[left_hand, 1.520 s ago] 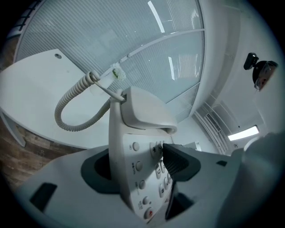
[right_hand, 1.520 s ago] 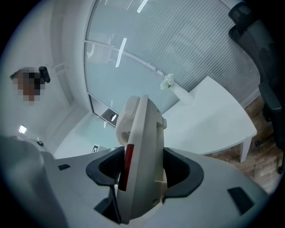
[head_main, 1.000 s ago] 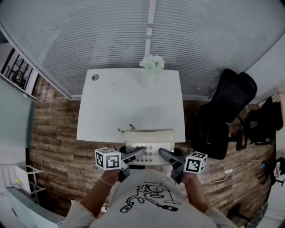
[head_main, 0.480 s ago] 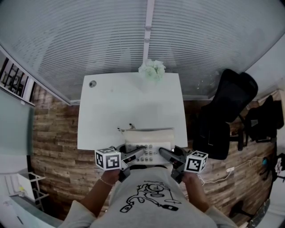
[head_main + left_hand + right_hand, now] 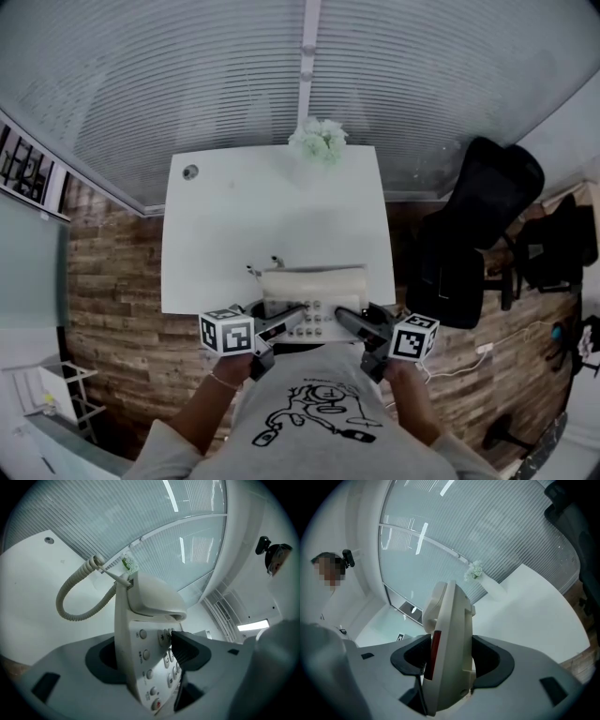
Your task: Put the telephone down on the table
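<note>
The only thing here that might count as a container is whatever carries the pale green-and-white bunch of flowers (image 5: 317,139) at the 12 o'clock edge of the white rectangular table (image 5: 234,234). From the head view I cannot tell whether they stand in a vase. A small round grey fitting (image 5: 190,172) sits in the tabletop near its 11 o'clock corner.

The cream plastic desk telephone (image 5: 312,286) is at the table's 6 o'clock edge, carried between my two claws with its handset lying in the cradle. The left claw (image 5: 284,324) is clenched on the telephone's left side. In the left gripper view, one dark pad presses on the keypad face and the other sits behind the underside. The right claw (image 5: 351,324) is clenched on the right side, and in the right gripper view the body stands edge-on between its pads. The cream coiled cord (image 5: 75,597) loops out at 10 o'clock from the handset over the tabletop.

The telephone's near end is covered by the claws. I cannot make out whether its base touches the table or hangs just above the edge. A black office chair (image 5: 478,234) stands on the wood-plank floor (image 5: 112,281) at 3 o'clock, well apart from the table.
</note>
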The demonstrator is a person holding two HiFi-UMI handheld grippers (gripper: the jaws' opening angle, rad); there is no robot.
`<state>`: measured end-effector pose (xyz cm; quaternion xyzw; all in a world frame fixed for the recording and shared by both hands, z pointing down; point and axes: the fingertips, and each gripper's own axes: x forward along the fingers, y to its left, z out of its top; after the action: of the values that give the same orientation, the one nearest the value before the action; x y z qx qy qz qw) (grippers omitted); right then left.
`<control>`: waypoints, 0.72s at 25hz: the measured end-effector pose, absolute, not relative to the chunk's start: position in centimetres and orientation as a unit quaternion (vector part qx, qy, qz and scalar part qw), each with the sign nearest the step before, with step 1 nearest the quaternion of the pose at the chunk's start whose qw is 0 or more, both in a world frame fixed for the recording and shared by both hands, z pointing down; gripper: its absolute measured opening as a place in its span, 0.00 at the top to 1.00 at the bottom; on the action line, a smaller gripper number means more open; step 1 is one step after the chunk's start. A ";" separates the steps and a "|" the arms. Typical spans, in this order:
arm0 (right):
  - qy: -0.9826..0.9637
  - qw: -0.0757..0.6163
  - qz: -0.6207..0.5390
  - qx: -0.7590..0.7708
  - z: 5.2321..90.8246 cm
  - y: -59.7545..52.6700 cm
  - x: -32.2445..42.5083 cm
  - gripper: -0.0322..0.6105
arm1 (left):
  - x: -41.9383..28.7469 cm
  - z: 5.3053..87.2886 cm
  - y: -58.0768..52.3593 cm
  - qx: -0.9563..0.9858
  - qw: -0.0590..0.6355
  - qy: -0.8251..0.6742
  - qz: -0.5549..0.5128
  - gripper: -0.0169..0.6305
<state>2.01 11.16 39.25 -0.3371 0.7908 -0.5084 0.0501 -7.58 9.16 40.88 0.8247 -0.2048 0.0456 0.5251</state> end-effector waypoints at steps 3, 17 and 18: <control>0.790 0.052 -0.509 -0.337 39.3 11.1 2.0 0.52 | -7.5 40.8 9.1 0.825 0.525 -0.204 0.048 0.52; 0.796 0.050 -0.509 -0.324 39.2 8.8 3.7 0.52 | -6.0 40.6 7.0 0.822 0.523 -0.218 0.045 0.52; 0.796 0.050 -0.509 -0.324 39.2 8.6 3.9 0.52 | -5.7 40.6 6.8 0.822 0.523 -0.219 0.045 0.52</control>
<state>3.90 8.57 39.18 -0.3237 0.7959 -0.5091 0.0498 -5.74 6.81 40.63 0.8224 -0.2187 0.0451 0.5233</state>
